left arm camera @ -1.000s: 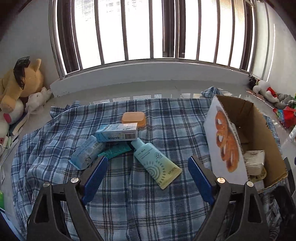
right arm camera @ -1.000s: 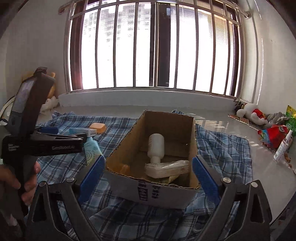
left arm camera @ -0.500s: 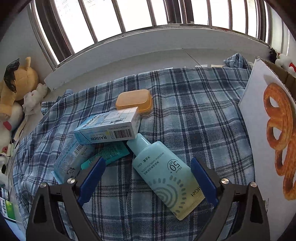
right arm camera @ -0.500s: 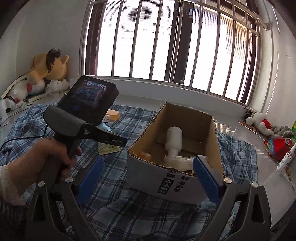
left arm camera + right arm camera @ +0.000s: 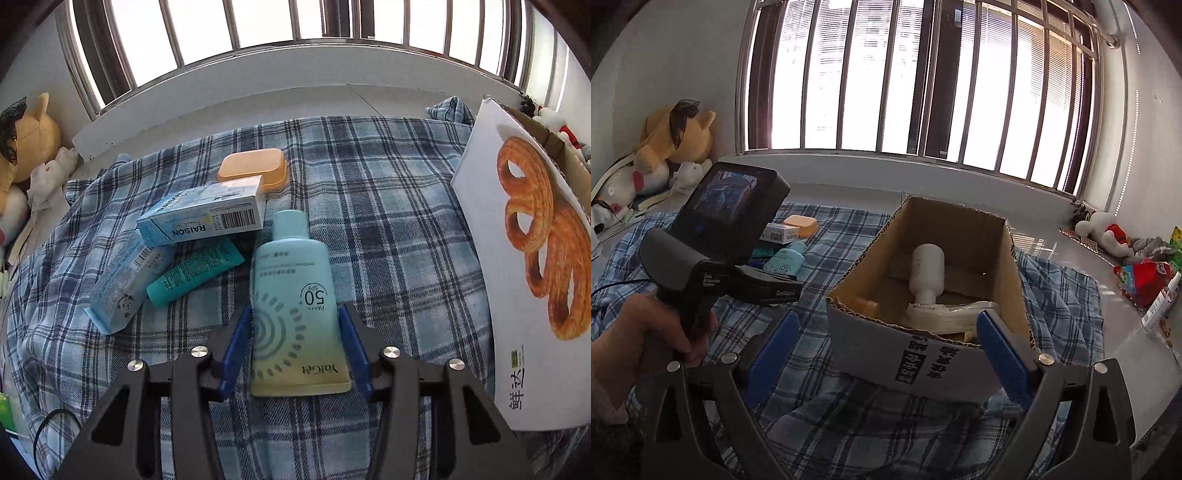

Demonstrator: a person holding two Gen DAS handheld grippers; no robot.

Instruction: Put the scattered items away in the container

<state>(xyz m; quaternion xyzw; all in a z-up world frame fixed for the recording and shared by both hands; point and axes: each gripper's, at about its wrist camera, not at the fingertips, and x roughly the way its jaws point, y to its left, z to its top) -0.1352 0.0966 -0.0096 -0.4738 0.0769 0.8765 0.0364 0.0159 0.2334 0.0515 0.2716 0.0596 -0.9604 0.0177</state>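
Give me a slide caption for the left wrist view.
Left hand-held gripper closing around sunscreen tube beside cardboard box.

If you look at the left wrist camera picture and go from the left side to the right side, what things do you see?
Yellow plush toy → pale blue carton → teal tube → SPF 50 sunscreen tube, between the left hand-held gripper's pads → cardboard box with the pastry picture.

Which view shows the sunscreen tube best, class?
The left wrist view: the sunscreen tube lies whole between the left gripper's fingers. The right wrist view shows only its cap end, small, behind the left gripper.
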